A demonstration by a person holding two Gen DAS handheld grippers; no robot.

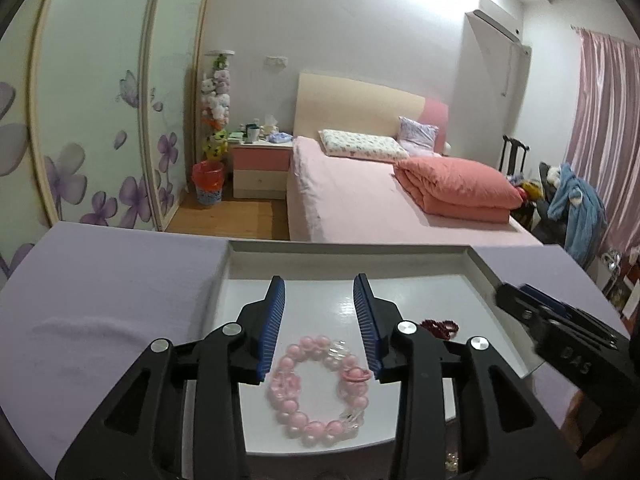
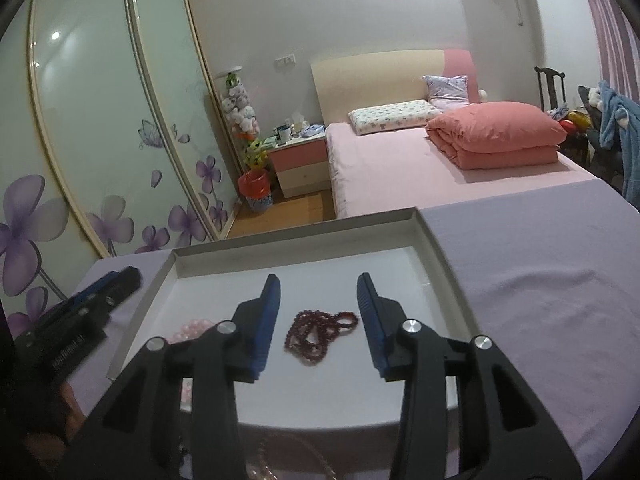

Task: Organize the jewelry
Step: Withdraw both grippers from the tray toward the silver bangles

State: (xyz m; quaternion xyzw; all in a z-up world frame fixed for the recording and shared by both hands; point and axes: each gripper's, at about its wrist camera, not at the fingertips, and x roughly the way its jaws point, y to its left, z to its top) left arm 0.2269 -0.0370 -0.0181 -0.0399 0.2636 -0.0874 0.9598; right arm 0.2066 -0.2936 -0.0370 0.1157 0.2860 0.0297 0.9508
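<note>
A shallow white tray (image 1: 348, 245) (image 2: 296, 236) lies on a lilac cloth. In it, a pink bead bracelet (image 1: 296, 420) with a small planet charm rests flat between the blue pads of my left gripper (image 1: 320, 280), which is open and not touching it. A heap of dark red beads (image 2: 316, 332) lies on the tray floor between the pads of my right gripper (image 2: 318, 278), also open and clear of it. Each wrist view shows the other gripper at its edge: the right gripper (image 1: 516, 296) and the left gripper (image 2: 128, 276). The red beads (image 1: 440, 326) and pink bracelet (image 2: 192, 328) show partly there.
The lilac cloth (image 2: 540, 280) spreads wide on both sides of the tray. A faint string of pale beads (image 2: 280, 460) lies near the front edge under my right gripper. Beyond the table stand a pink bed (image 1: 360, 200) and a flowered wardrobe (image 1: 80, 120).
</note>
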